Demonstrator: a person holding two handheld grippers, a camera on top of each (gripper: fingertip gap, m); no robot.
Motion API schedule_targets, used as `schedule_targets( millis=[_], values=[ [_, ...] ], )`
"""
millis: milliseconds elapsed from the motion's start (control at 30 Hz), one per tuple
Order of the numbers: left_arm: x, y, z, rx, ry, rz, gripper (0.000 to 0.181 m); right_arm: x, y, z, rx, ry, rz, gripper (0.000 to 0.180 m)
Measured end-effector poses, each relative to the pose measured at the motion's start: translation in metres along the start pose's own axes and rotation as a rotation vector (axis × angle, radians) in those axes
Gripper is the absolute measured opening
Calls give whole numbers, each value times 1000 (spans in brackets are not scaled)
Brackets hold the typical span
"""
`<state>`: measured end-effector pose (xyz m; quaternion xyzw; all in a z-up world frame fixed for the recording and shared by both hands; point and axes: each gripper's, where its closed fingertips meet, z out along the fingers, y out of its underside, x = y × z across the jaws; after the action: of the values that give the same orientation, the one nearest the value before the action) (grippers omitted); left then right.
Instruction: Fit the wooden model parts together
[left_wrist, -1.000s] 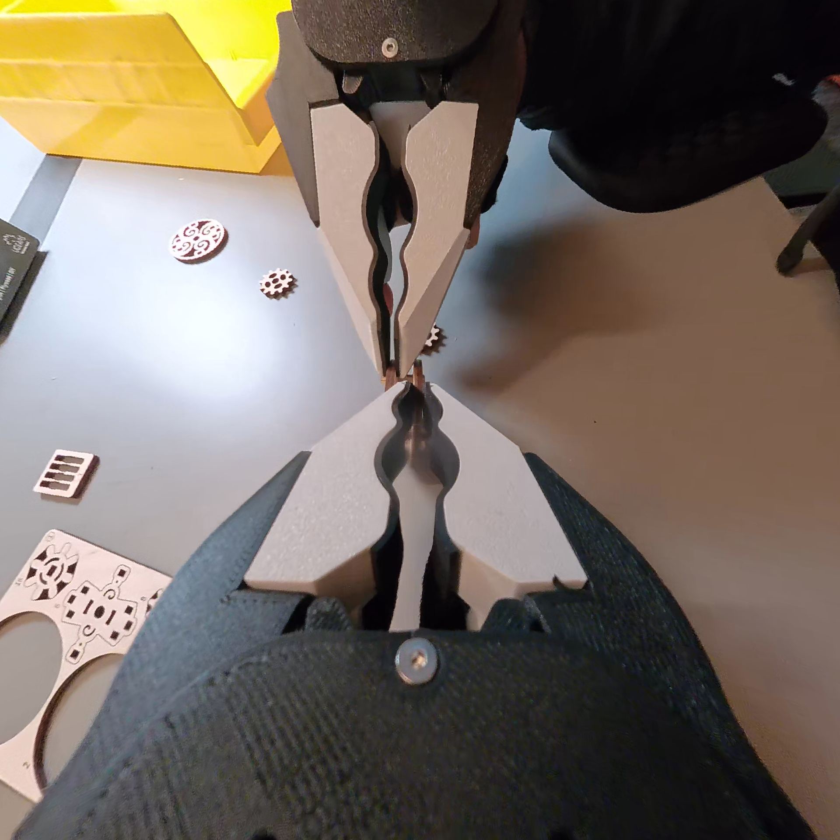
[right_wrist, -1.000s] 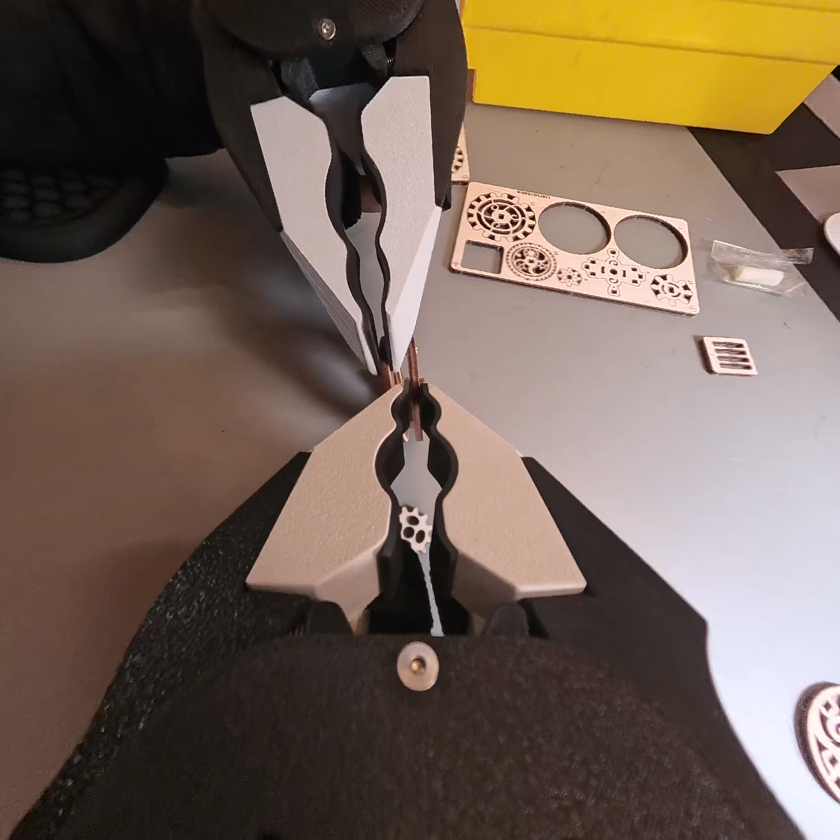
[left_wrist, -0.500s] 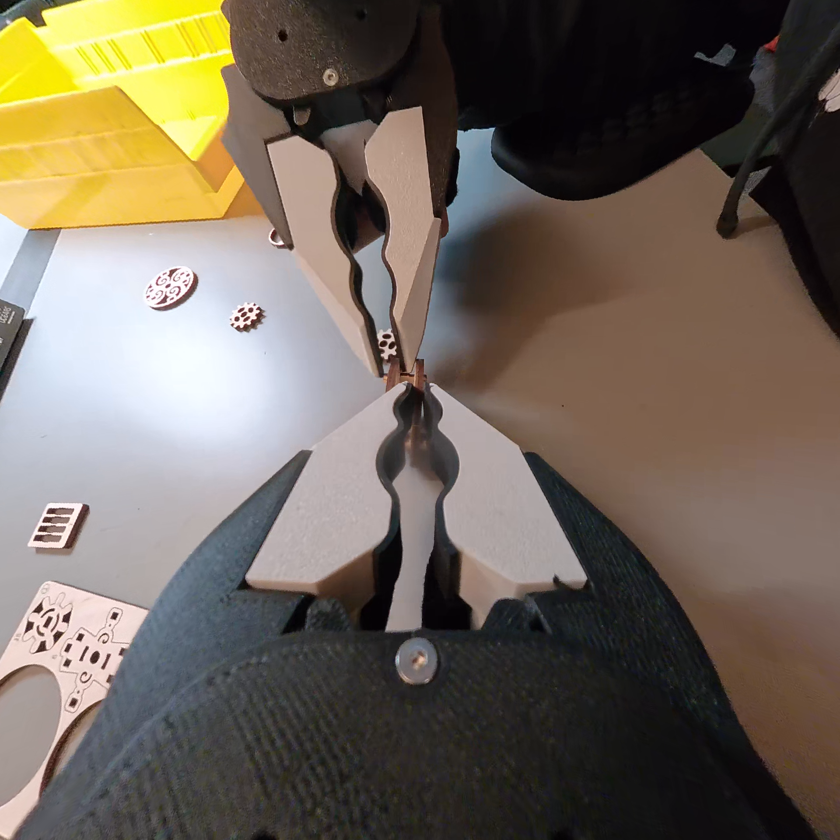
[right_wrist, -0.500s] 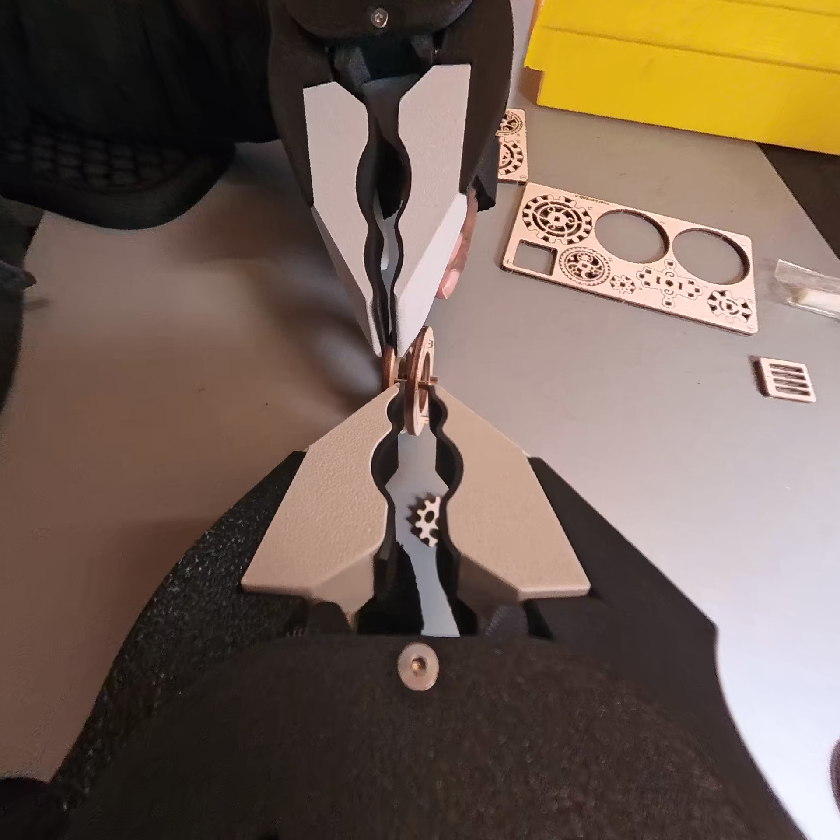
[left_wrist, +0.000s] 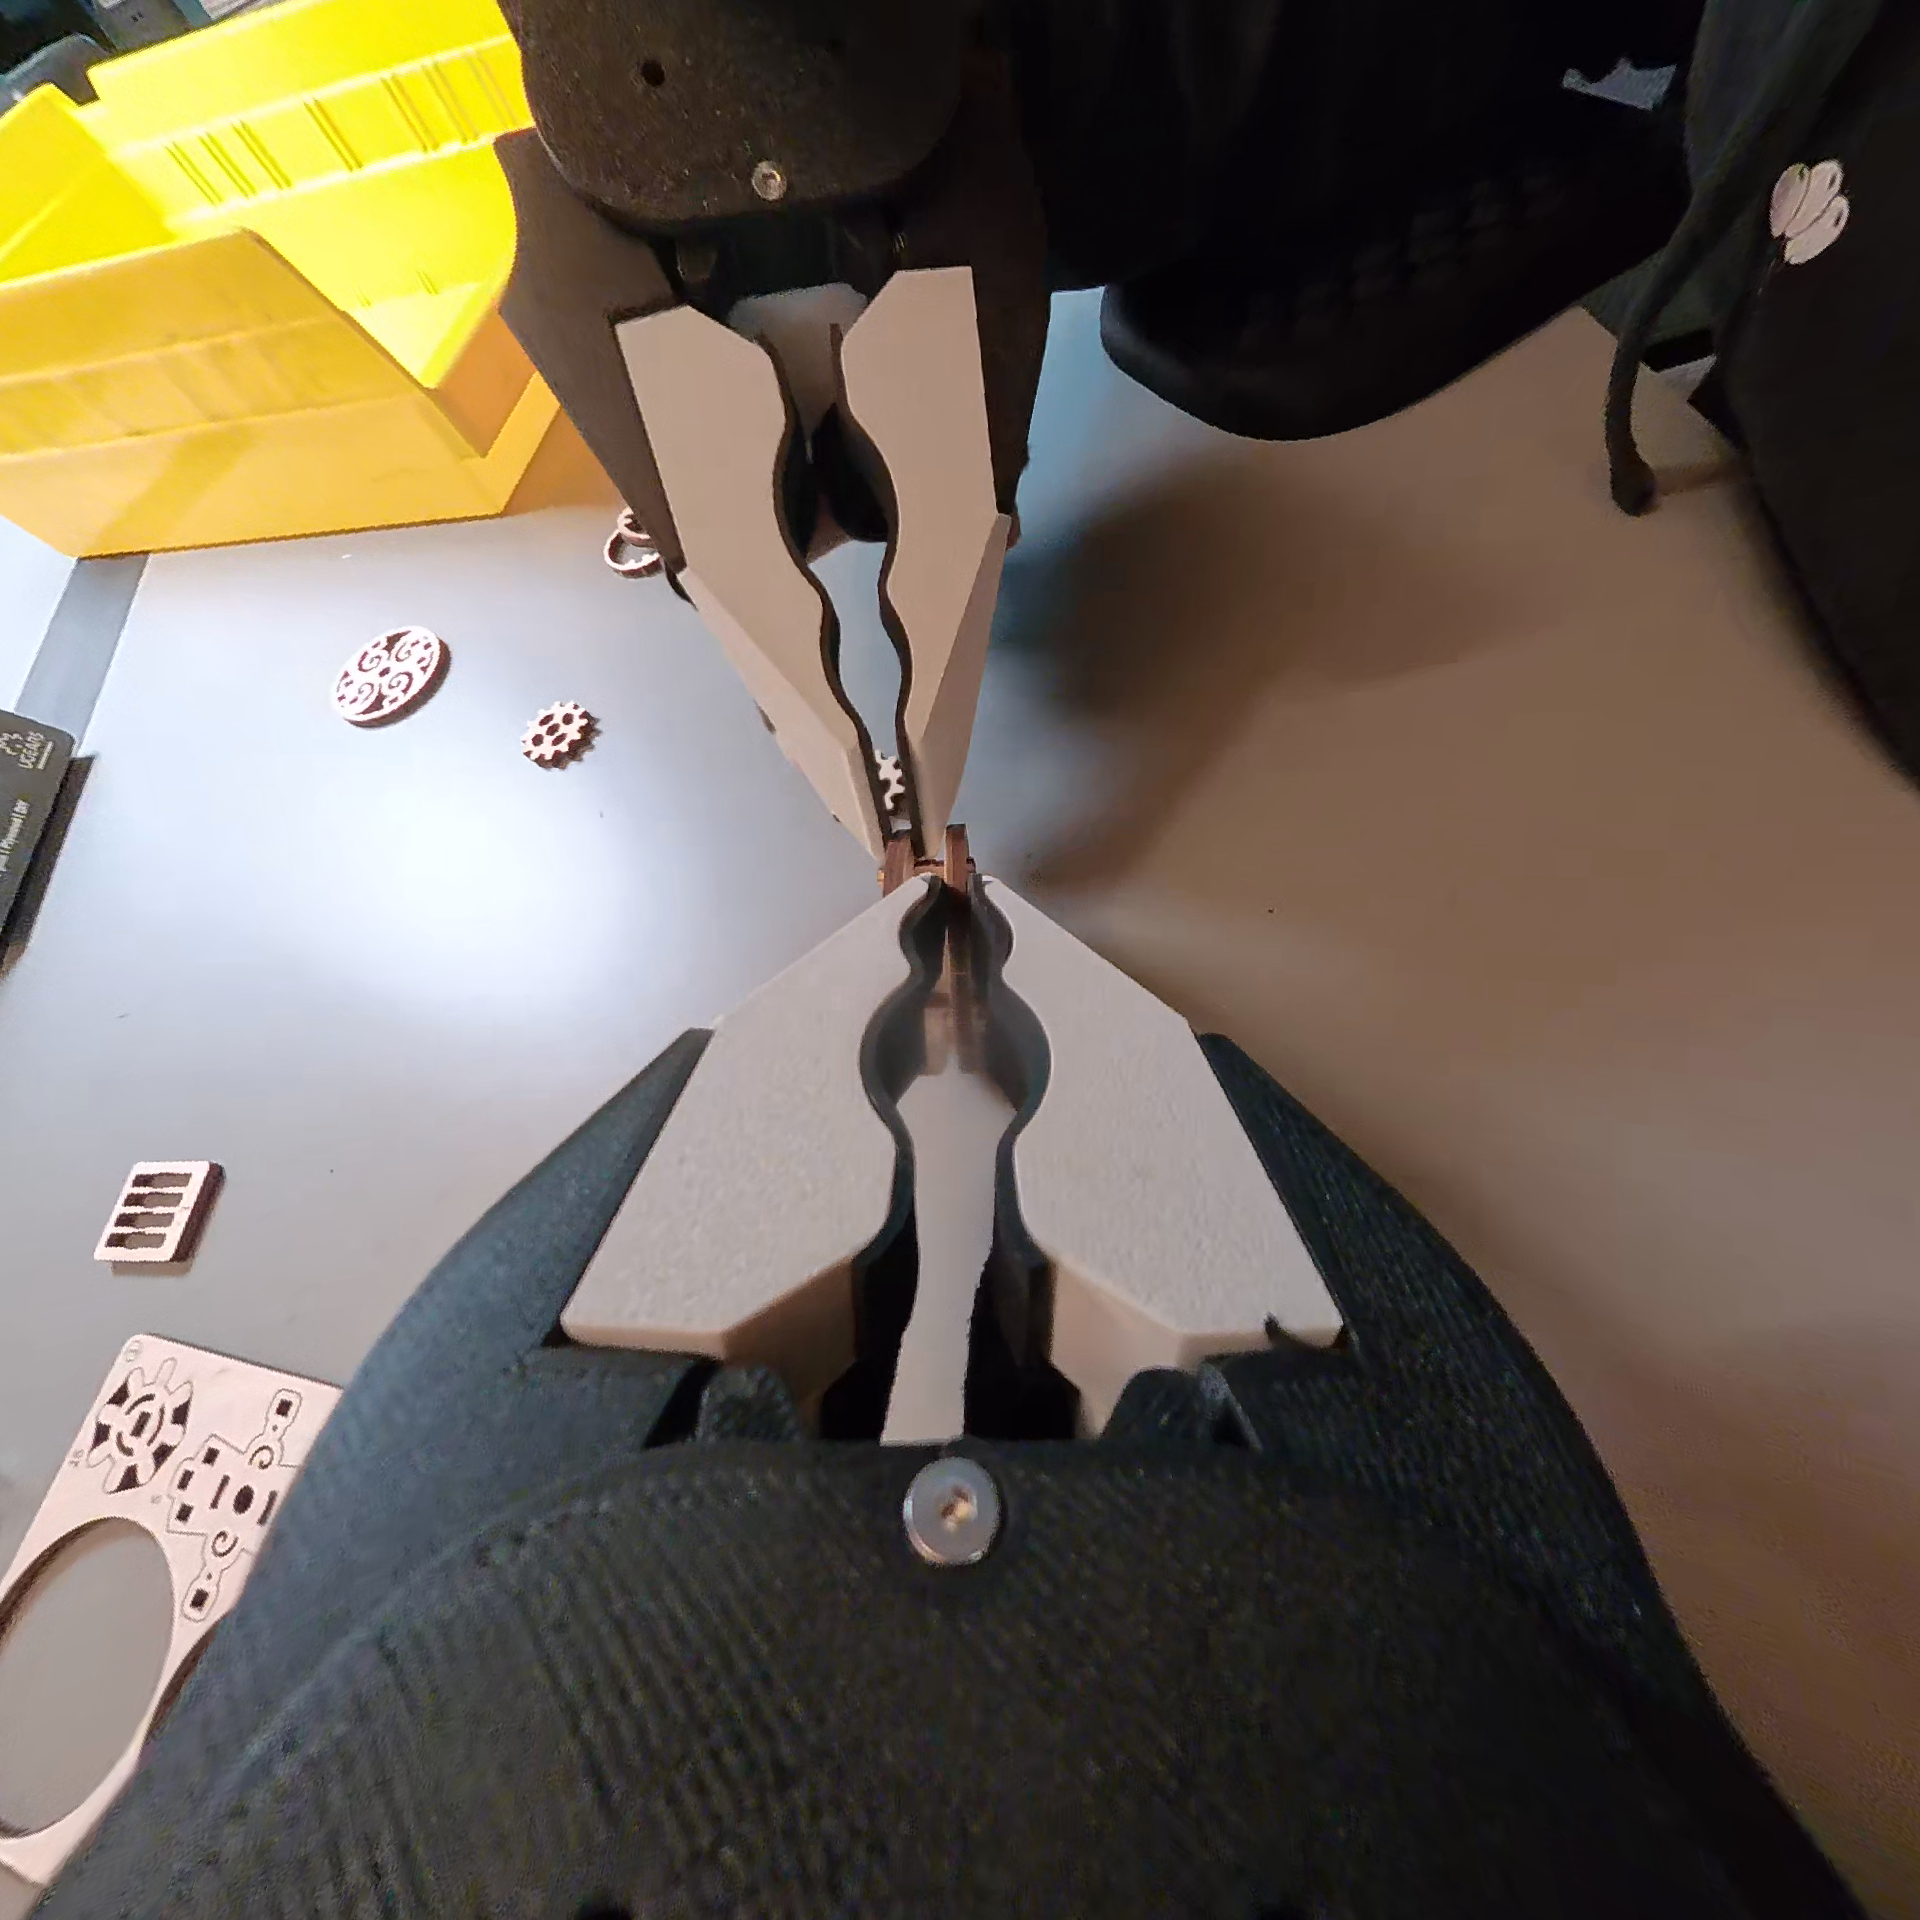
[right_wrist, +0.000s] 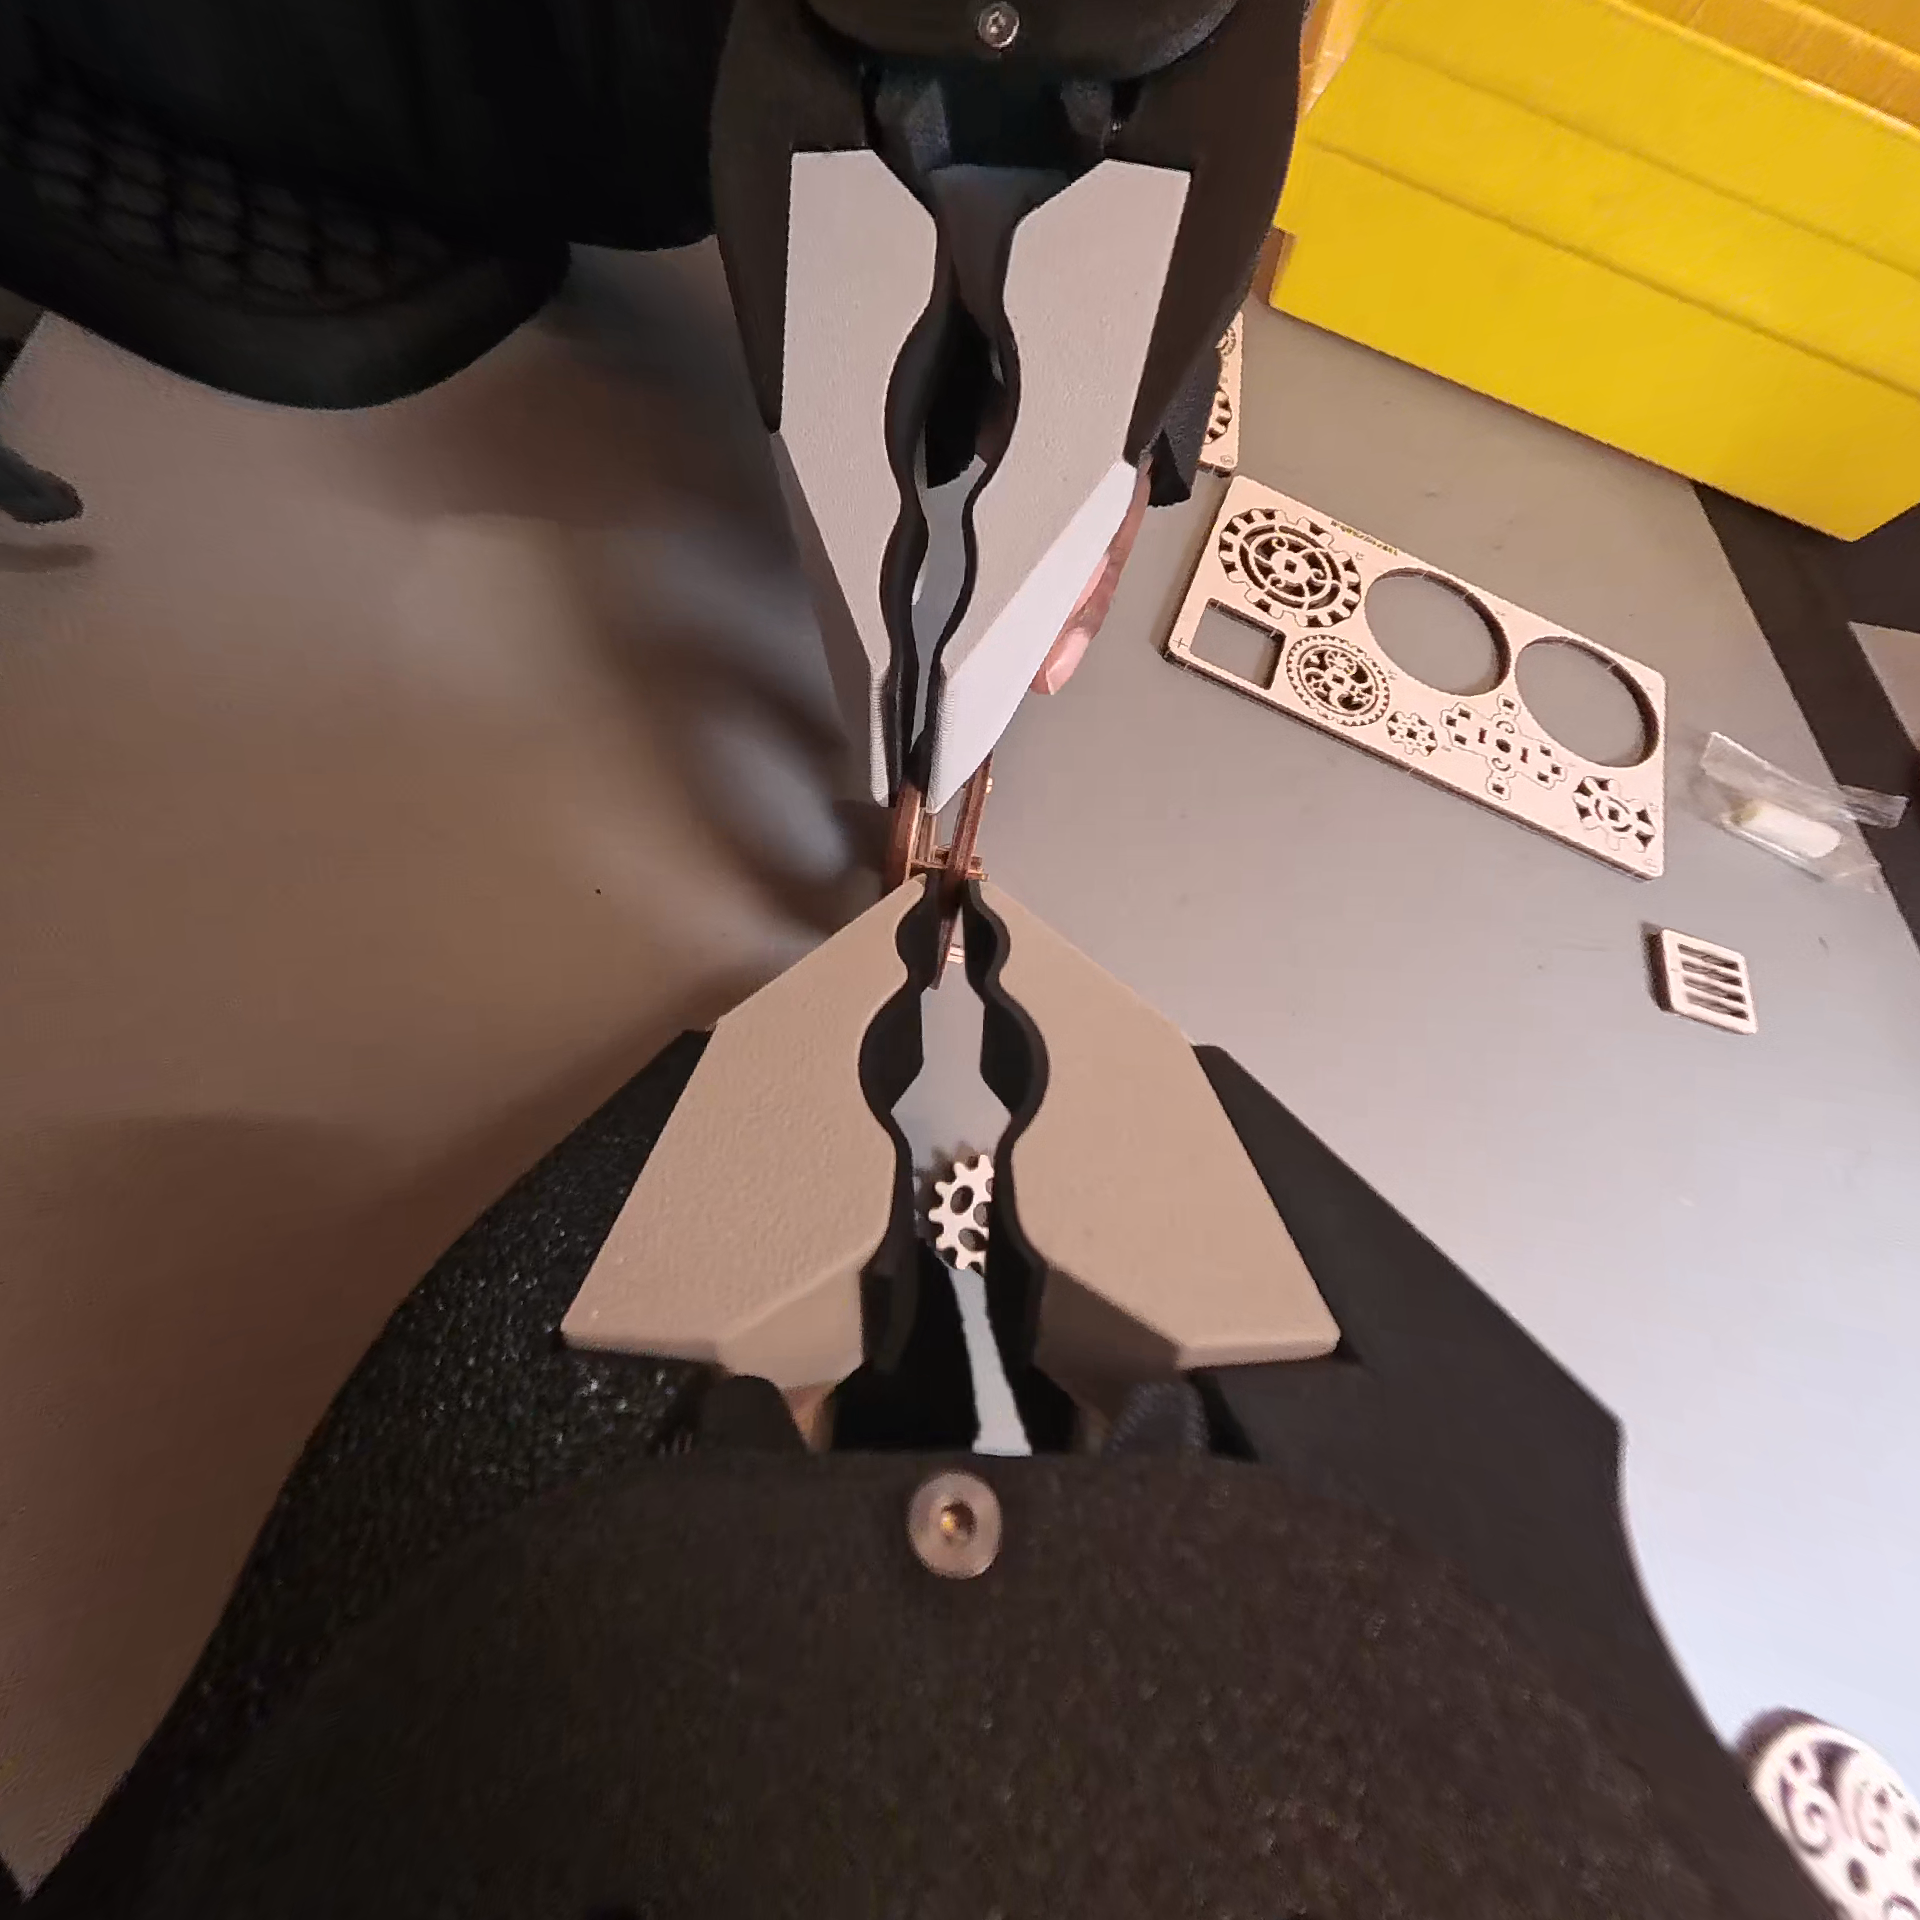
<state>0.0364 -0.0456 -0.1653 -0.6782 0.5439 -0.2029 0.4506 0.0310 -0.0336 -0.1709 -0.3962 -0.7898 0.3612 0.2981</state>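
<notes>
Two hand-held grippers: they meet tip to tip above the worktop (left_wrist: 312, 935), each pinching one thin wooden part.
Left hand-held gripper (left_wrist: 948, 888): jaws narrow, clamped on a small wooden disc (left_wrist: 958, 862) held on edge at the fingertips.
Right hand-held gripper (right_wrist: 943, 894): jaws narrow, gripping a second wooden piece (right_wrist: 943, 940) — it pokes down between the fingers.
Wooden model parts: the two held pieces sit side by side on edge, joined by a short cross pin (right_wrist: 940, 860); how deep the fit goes, I cannot tell.
Loose gear (right_wrist: 961, 1205): flat on the worktop, seen through the gap of the right hand-held gripper, under the joined parts.
Second small gear (left_wrist: 559, 736): left of the joined parts, with a patterned disc (left_wrist: 391, 673) just beyond it.
Slotted square piece (left_wrist: 158, 1211): lower left of the joined parts — apart from the cut-out sheet (left_wrist: 125, 1558).
Yellow bins (left_wrist: 260, 343): far side of the worktop, well behind the joined parts.
Small clear bag (right_wrist: 1797, 805): beside the sheet's outer end.
</notes>
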Motion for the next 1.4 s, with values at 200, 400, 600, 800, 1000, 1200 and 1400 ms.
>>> schedule_targets(
  millis=[200,400,600,800,1000,1200,1400],
  values=[
    [-1,0,1,1,-8,-5,1,2,1,-1,15,-13,72,4],
    [3,-2,2,-3,1,11,1,4,3,-2,11,-26,124,19],
    [7,-3,4,-5,20,22,2,-5,4,5,9,-64,115,7],
    [5,-2,3,-13,11,10,1,-5,4,8,7,-58,99,1],
    [1,-9,-1,62,3,-17,1,0,3,4,20,-38,124,7],
    [-5,-18,-8,176,11,-91,1,1,-6,-2,102,-83,194,1],
    [-12,-1,0,39,-33,-133,8,10,10,-3,-81,-13,251,1]
  ],
)
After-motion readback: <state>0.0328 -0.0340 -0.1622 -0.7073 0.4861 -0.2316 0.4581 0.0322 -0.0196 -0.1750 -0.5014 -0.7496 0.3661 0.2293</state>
